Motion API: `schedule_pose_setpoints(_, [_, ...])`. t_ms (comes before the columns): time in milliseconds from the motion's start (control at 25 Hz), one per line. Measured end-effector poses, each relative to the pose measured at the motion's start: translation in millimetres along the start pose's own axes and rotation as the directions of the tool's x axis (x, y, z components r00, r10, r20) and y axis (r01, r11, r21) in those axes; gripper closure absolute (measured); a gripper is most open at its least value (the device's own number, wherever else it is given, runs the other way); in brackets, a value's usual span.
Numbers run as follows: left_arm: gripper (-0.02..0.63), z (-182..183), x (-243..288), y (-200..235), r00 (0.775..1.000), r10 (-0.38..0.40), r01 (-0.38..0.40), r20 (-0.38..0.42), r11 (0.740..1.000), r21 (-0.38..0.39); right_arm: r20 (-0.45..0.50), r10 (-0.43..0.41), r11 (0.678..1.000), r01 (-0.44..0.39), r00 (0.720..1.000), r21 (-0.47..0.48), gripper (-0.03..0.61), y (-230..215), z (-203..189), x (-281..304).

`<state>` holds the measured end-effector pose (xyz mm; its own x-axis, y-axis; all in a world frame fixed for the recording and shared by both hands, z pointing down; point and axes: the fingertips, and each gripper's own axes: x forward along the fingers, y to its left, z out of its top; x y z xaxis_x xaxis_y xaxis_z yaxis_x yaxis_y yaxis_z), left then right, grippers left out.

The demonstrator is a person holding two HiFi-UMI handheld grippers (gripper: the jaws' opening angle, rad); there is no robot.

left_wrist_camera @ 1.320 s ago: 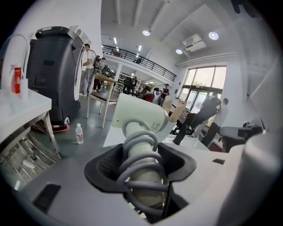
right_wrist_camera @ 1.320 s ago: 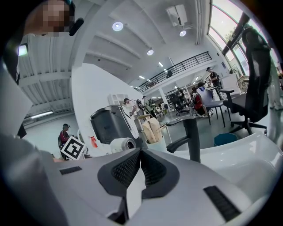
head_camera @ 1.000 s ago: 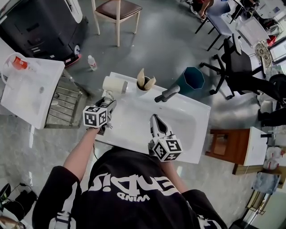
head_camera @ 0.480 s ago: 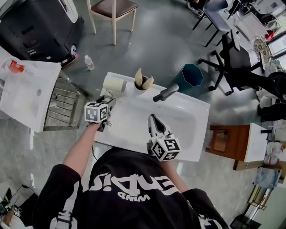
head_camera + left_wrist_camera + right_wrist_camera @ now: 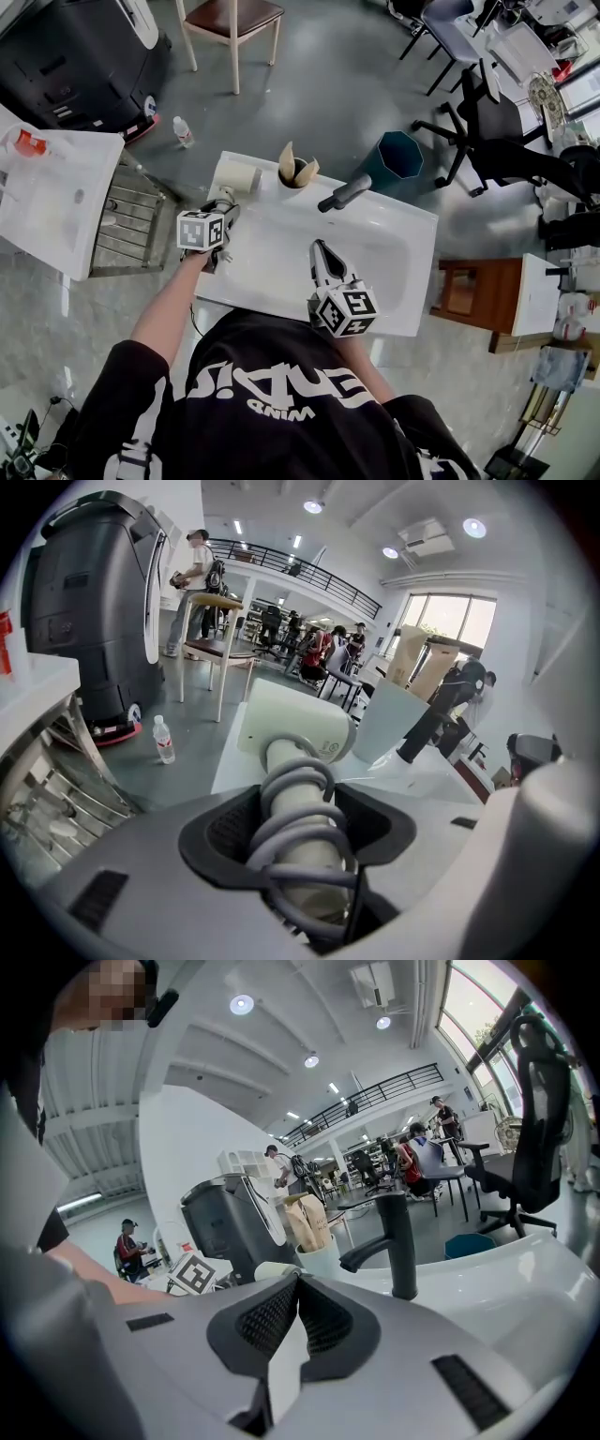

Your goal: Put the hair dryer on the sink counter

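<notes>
One hair dryer (image 5: pixel 298 727), one faucet (image 5: pixel 344 194), one cup (image 5: pixel 319 1260), one sink (image 5: pixel 398 251)

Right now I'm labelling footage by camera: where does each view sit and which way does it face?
Head view: on the person's head, looking steeply down at the sink counter; shows their shoulders, left hand-held gripper and right hand-held gripper.
Left gripper view: on the left hand-held gripper, looking along its jaws, closed on the hair dryer.
Right gripper view: on the right hand-held gripper, looking along its shut, empty jaws toward the faucet.
Shared: both gripper views show the faucet.
</notes>
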<state>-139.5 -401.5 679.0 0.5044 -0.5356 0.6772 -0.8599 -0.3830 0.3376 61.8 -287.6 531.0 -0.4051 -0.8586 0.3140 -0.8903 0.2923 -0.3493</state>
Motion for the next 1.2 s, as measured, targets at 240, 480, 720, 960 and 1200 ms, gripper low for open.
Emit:
schedule_pose_setpoints(240, [0.367, 1.1, 2.1, -0.7, 1.0, -0.007, 0.006, -0.015, 1.0, -0.006, -0.003, 0.001, 1.0, -0.001, 1.0, 0.001, 0.554, 1.1, -0.6, 2.8])
schedule_pose_setpoints(480, [0.36, -1.2, 4.8, -0.5, 0.999, 0.0, -0.001, -0.04, 1.0, -0.001, -0.009, -0.007, 1.0, 0.007, 1.0, 0.006, 0.554, -2.8, -4.5, 2.6])
schedule_pose_setpoints(720, [0.353, -2.0, 6.3, -0.1, 0.999, 0.011, -0.01, -0.047, 1.0, 0.024, -0.012, -0.015, 1.0, 0.016, 1.0, 0.016, 0.554, -5.4, -7.1, 1.6])
schedule_pose_setpoints(960, [0.347, -2.9, 6.5, -2.1, 0.999, 0.024, -0.023, -0.042, 0.999, 0.035, -0.013, -0.017, 1.0, 0.017, 1.0, 0.02, 0.554, -7.2, -9.4, -1.4])
schedule_pose_setpoints(1200, [0.337, 1.0, 0.0, -3.4, 0.999, 0.035, -0.034, -0.026, 0.999, 0.032, -0.01, -0.015, 1.0, 0.015, 1.0, 0.026, 0.554, -8.6, -9.6, -3.6])
